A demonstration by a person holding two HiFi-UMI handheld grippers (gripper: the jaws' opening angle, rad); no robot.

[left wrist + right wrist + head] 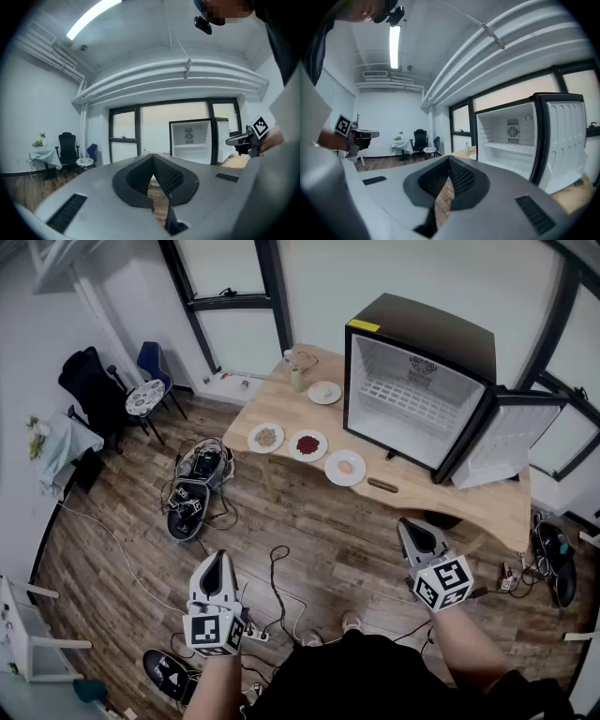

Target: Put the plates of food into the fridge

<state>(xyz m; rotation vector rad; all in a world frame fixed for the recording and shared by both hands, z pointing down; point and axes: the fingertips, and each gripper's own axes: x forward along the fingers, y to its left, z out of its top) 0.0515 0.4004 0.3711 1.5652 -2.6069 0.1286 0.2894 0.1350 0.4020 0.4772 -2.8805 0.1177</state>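
Observation:
Several white plates of food lie on the wooden table [469,507]: one with an egg-like item [345,468], one with red food [308,445], one with beige food [266,438] and one farther back [324,392]. The small black fridge [419,390] stands on the table with its door [506,437] swung wide; its white inside [513,145] looks bare. My left gripper [216,557] and right gripper [405,521] hang over the floor, well short of the table. Both are shut with nothing between the jaws [152,157] [449,159].
Cables and a dark bag [192,493] lie on the wood floor between me and the table. A bottle [295,378] stands at the table's far corner. Two chairs [94,390] and a small round table [144,397] stand at the left, by the windows.

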